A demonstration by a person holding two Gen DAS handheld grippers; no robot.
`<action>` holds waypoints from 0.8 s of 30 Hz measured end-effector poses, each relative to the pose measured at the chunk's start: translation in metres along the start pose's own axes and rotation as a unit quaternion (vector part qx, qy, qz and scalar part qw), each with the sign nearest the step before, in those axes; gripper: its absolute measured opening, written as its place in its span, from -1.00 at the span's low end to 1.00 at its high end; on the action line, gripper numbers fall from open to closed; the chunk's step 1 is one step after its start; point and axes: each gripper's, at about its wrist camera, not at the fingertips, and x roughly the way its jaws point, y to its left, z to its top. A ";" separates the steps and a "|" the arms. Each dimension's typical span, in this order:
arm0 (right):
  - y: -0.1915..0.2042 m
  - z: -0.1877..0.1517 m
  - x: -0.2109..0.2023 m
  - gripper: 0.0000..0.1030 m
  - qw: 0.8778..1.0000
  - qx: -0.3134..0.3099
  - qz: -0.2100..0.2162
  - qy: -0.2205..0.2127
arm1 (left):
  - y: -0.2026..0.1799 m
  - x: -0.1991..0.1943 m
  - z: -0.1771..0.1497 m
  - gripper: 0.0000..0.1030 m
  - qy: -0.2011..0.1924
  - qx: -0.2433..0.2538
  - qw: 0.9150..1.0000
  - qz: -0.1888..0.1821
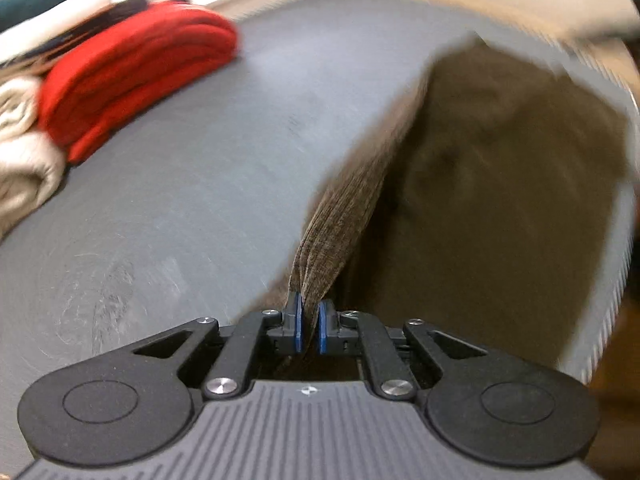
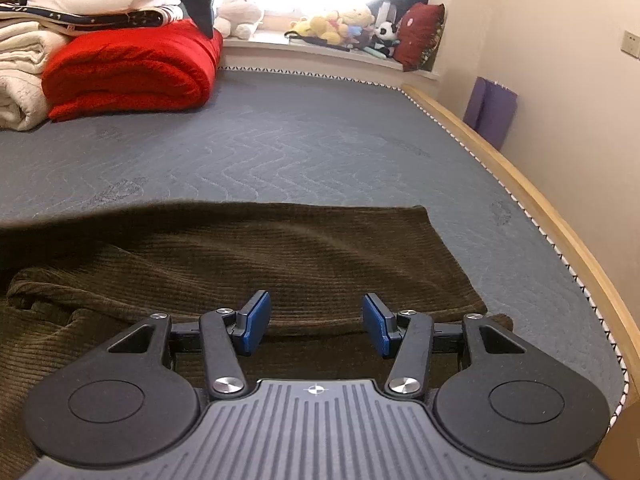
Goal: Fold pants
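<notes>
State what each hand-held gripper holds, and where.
Left hand-held gripper pinches a bunched edge of the brown corduroy pants. Right hand-held gripper is open, holding nothing.

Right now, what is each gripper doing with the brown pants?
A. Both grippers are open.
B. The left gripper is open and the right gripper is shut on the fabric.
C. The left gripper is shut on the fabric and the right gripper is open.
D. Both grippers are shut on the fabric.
C: the left gripper pinches a fold of the brown pants between its blue pads, while the right gripper is open above the fabric, gripping nothing.
</notes>
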 end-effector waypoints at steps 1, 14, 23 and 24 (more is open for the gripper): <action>-0.003 0.001 -0.001 0.04 1.000 0.004 0.000 -0.003 | -0.013 -0.006 -0.007 -0.85 0.010 0.017 1.000 -0.003; -0.027 0.004 0.001 0.04 0.998 0.055 0.019 -0.008 | -0.026 -0.028 -0.012 0.15 0.001 -0.193 0.980 0.036; -0.039 -0.001 -0.001 0.04 0.998 0.064 0.014 -0.010 | 0.003 -0.017 -0.041 0.19 0.011 -0.389 0.921 -0.024; -0.040 -0.002 -0.001 0.04 0.998 0.064 0.011 -0.009 | 0.008 -0.015 -0.046 0.05 0.009 -0.406 0.913 -0.042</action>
